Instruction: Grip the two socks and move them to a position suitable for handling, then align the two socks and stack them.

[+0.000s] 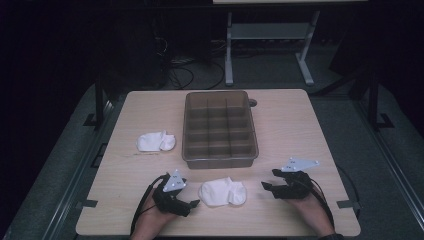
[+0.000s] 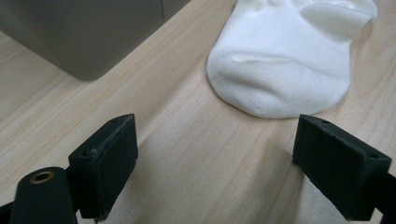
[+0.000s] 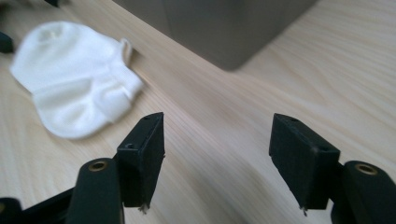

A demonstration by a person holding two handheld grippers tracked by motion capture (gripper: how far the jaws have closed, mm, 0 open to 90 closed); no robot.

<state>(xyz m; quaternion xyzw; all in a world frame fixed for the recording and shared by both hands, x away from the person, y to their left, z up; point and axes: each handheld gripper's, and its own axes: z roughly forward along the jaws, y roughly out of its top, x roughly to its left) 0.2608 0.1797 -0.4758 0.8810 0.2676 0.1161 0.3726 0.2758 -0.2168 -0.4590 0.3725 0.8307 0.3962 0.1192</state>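
Observation:
A folded white sock (image 1: pixel 223 192) lies on the wooden table (image 1: pixel 300 125) near its front edge, between my two grippers. My left gripper (image 1: pixel 195 203) rests just left of it, open, its jaws wide apart with only bare wood between them; the sock (image 2: pixel 285 58) lies a short way ahead. My right gripper (image 1: pixel 264 186) stands to the right of the sock, open and empty, pointing left toward the sock (image 3: pixel 74 84). A second white sock (image 1: pixel 156 141) lies farther back on the left, beside the bin.
A grey plastic bin (image 1: pixel 220 160) with several empty compartments stands in the middle of the table; its corner (image 3: pixel 229 56) is close ahead of the right gripper, and its wall (image 2: pixel 79 32) ahead-left of the left one. A desk frame (image 1: pixel 270 35) stands beyond the table.

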